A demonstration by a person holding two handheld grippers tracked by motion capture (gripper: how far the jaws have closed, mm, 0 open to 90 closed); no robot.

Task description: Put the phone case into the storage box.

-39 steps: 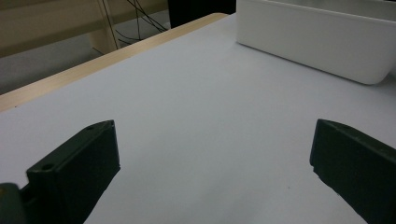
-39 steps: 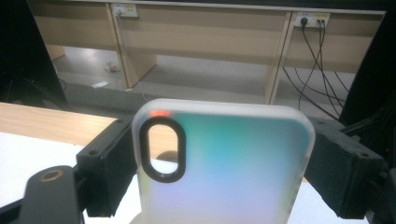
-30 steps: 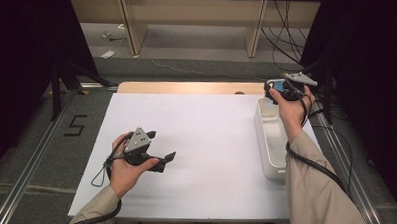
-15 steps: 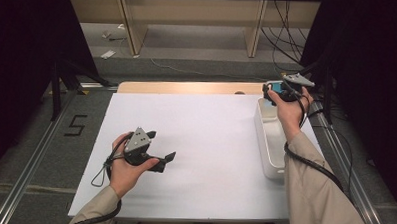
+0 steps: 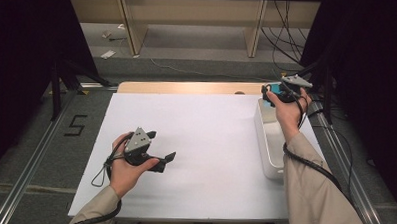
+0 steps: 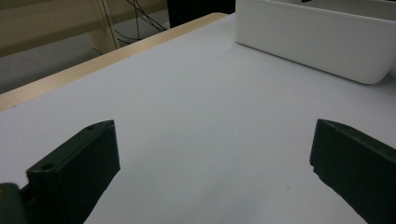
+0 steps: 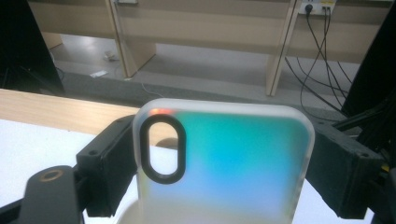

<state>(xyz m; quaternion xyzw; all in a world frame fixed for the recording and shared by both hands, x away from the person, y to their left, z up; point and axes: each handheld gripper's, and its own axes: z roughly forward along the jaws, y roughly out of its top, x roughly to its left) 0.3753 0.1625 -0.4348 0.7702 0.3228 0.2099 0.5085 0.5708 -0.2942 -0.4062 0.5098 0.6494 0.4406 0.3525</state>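
Nothing on the table has shifted since the earlier frames, and both hands sit where they sat a second ago. At the upper right of the high view the right gripper point(image 5: 273, 93) is raised above the far end of the white bin point(image 5: 268, 144), its jaws clamped on the two long edges of a phone case point(image 5: 274, 89) that shows there as a small blue-green patch. In the right gripper view the phone case point(image 7: 233, 163) fills the centre of the frame, standing upright between the black jaws, frosted at the rim with a teal-to-blue sheen and a dark oval camera cut-out at its upper left. At the lower left of the high view the left gripper point(image 5: 157, 151) rests low over the white table cover point(image 5: 205, 142), its jaws spread wide with nothing between them; the left gripper view shows bare white surface between them and the bin point(image 6: 317, 39) at the upper right.
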